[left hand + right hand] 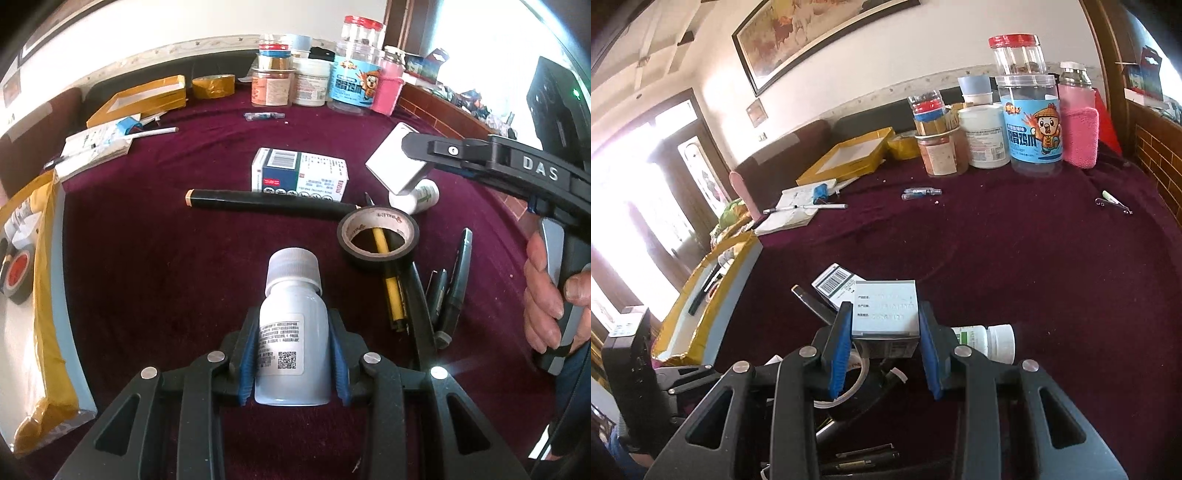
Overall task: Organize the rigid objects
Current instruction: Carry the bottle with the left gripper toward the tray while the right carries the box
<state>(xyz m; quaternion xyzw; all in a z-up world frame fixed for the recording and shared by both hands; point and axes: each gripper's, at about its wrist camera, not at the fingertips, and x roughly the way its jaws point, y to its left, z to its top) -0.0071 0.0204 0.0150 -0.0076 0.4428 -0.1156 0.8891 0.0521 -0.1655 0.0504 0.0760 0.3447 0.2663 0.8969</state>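
white pill bottle (291, 332) sits clamped by its body in the left gripper (293, 363), raised above the maroon cloth (147, 240). right gripper (884, 339) clamps a small white carton (886, 308) by its sides, lifted clear of the clutter, seemingly for sorting.

I read "DAS" in raised letters on right tongs (417, 147) arm. White bottle (291, 332) label: small print, QR code, not legible to me. Boxed carton (299, 173) carries barcode, text too small. Grey box (886, 310): faint printed lines, unreadable. Blue jar (1032, 129): cartoon figure, large characters I cannot make out.
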